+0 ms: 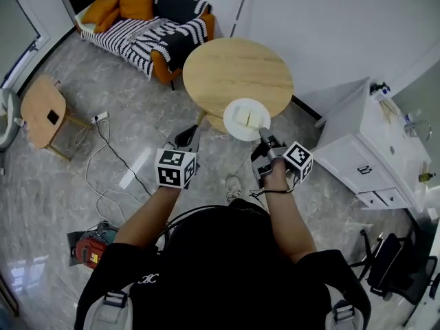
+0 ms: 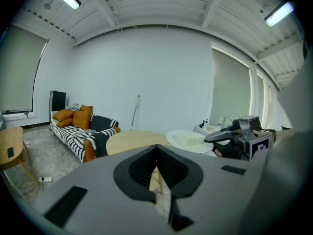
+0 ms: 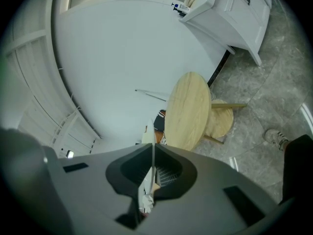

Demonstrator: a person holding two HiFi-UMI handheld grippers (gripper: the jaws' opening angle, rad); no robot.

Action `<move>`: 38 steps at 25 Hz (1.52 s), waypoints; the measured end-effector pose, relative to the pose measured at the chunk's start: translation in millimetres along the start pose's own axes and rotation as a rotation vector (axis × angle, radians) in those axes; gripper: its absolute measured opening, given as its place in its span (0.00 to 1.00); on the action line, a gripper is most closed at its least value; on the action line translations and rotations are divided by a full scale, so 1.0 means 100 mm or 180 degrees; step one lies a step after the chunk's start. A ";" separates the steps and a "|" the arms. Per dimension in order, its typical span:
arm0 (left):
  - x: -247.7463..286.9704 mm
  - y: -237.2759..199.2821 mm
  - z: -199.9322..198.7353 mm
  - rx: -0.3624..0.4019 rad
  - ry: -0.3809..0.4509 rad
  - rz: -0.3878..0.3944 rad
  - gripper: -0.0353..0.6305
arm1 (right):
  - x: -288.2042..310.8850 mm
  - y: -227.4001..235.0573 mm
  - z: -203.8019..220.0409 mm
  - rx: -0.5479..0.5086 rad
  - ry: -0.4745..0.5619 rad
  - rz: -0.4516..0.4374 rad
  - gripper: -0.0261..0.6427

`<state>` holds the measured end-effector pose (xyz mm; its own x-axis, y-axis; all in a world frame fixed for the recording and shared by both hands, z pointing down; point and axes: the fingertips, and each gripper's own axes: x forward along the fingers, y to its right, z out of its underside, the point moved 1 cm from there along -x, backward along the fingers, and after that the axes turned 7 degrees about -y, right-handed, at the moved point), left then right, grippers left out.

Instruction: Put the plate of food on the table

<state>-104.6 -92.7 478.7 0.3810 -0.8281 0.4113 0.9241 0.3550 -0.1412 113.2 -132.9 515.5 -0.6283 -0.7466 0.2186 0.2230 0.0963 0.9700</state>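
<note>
Head view: right claw [image 1: 262,134] is pinching the plate [image 1: 247,119] by its rim, stiff, probably fragile; left claw [image 1: 191,136] is hanging closed.

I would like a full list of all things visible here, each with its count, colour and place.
table: one, light wood, round, ahead
plate: one, white, at the table's near edge
food: two pale pieces, on the plate
sofa: one, striped black and white, far left
cushions: several, orange, on the sofa
side table: one, wood, left
cabinet: one, white, right
chair: one, black, lower right
left claw: shut, empty
right claw: shut on the plate's rim
</note>
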 end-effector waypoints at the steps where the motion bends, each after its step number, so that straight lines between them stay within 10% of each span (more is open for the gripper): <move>1: 0.07 -0.01 -0.04 -0.0014 0.0000 -0.0011 0.06 | 0.05 -0.01 -0.08 -0.0006 -0.0012 0.0008 0.07; 25: 1.72 0.19 -0.77 0.0007 -0.0094 -0.0169 0.06 | 0.97 0.20 -1.59 -0.0047 -0.0461 -0.0197 0.07; 38: 1.91 -0.06 -0.94 -0.0002 -0.0132 -0.0260 0.06 | 1.42 0.38 -1.73 -0.0002 -0.0573 -0.0146 0.07</move>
<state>-34.1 -294.1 473.2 0.3028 -0.8356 0.4583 0.9521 0.2868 -0.1063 161.0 -349.0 564.8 -0.7610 -0.6204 0.1897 0.1914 0.0646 0.9794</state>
